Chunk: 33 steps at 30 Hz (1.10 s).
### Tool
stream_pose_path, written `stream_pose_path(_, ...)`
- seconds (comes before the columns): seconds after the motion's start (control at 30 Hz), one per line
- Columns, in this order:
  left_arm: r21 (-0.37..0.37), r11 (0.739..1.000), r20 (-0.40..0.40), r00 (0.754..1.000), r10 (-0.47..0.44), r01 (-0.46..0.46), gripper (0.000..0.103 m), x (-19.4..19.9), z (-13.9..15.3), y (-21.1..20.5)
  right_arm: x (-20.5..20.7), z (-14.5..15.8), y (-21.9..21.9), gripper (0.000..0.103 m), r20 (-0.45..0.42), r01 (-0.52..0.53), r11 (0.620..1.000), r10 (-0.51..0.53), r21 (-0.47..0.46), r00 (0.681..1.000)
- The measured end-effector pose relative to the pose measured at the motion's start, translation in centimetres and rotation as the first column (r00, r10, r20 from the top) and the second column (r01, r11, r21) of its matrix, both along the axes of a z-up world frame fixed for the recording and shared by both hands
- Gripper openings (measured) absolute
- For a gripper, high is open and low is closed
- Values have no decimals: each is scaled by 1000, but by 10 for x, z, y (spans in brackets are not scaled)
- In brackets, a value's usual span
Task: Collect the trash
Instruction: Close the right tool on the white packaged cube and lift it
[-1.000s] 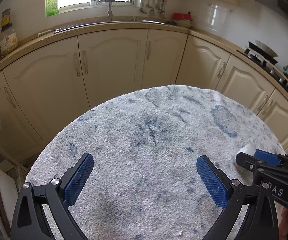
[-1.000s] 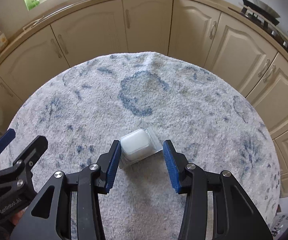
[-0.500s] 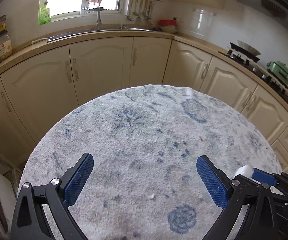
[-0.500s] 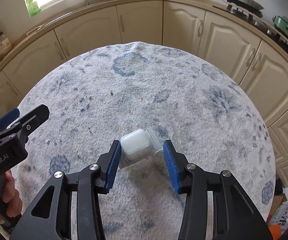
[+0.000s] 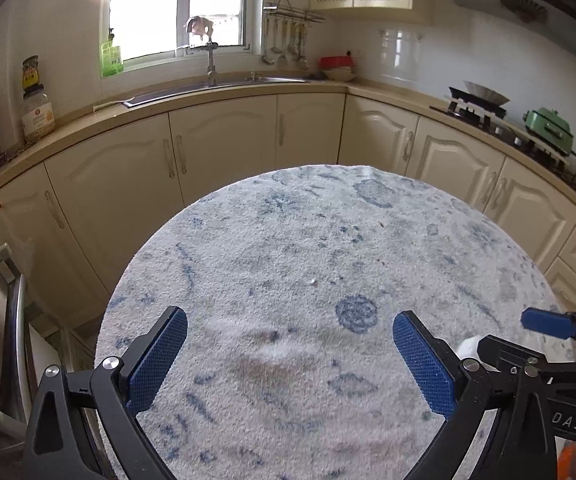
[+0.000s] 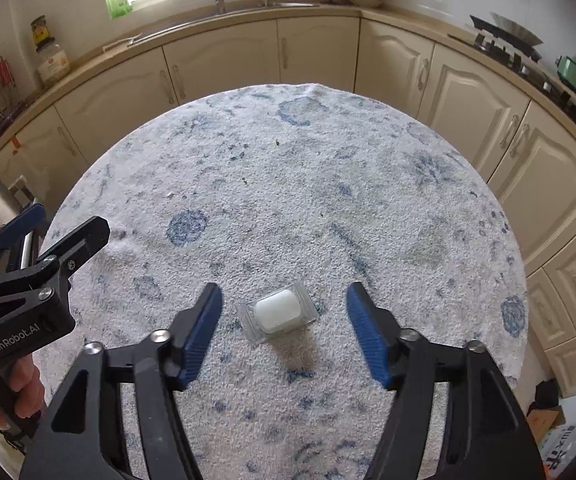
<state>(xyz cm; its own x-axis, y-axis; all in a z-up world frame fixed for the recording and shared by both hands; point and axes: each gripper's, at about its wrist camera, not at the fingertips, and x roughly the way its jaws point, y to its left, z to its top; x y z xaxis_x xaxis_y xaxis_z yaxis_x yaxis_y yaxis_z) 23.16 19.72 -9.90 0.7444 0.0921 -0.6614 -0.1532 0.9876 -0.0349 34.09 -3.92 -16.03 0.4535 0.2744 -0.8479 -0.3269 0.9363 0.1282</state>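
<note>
A small clear plastic blister pack with a white insert (image 6: 276, 312) lies on the round table with a blue-patterned white cloth (image 6: 288, 184). My right gripper (image 6: 283, 332) is open, its blue pads on either side of the pack and apart from it. In the left wrist view a white sliver of the pack (image 5: 470, 347) shows behind the right gripper (image 5: 536, 344). My left gripper (image 5: 290, 356) is open and empty above the table's near left part; it also shows in the right wrist view (image 6: 47, 240).
Cream kitchen cabinets (image 5: 223, 152) curve around behind the table, with a sink (image 5: 211, 84) under the window and a stove (image 5: 476, 104) at right. A metal chair frame (image 5: 11, 320) stands at the left. Small crumbs (image 6: 276, 143) lie on the cloth.
My right gripper has opened and let go of the blister pack, which now lies on the cloth. Both grippers have drawn back toward the near side of the table.
</note>
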Motion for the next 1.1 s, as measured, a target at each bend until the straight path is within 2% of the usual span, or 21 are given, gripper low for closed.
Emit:
stream_pose_path(0.03,8,1000,3,1000,-1,1,101,-6,2,-3,-4,3,-3,86,17,9,1000,-9,0,1000)
stream_pose_path(0.27,39,999,32,999,-3,1,102,-27,7,-18,-14,6,-31,93,3,78,997,-79,11,997)
stream_pose_path(0.4,22,999,1,999,-39,39,102,-23,1,-30,-17,1,-48,95,-6,117,993,-117,-5,993)
stream_pose_path(0.5,-24,995,-31,994,-103,102,102,-13,-4,-42,-17,-5,-62,96,-29,143,990,-144,-8,989)
stream_pose_path(0.67,-86,977,-83,976,-200,193,102,10,-6,-66,-13,-16,-87,96,-53,190,982,-191,-26,980)
stream_pose_path(0.83,-46,959,-158,946,-284,280,102,39,-14,-96,-6,-31,-116,96,-121,249,968,-243,33,962)
stream_pose_path(0.93,-55,948,-204,926,-319,315,101,57,-26,-109,-3,-38,-130,96,-150,279,959,-269,50,951)
stream_pose_path(1.0,-53,944,-214,919,-330,327,81,68,-36,-111,0,-42,-138,96,-154,302,953,-293,35,944)
stream_pose_path(1.03,-54,940,-234,911,-339,336,58,72,-41,-112,2,-44,-142,96,-157,311,950,-303,29,940)
stream_pose_path(1.07,-39,940,-191,921,-340,339,42,72,-41,-111,3,-47,-145,96,-164,319,947,-310,30,937)
stream_pose_path(1.1,-44,934,-190,915,-357,355,28,72,-41,-112,4,-49,-148,96,-172,324,945,-314,36,934)
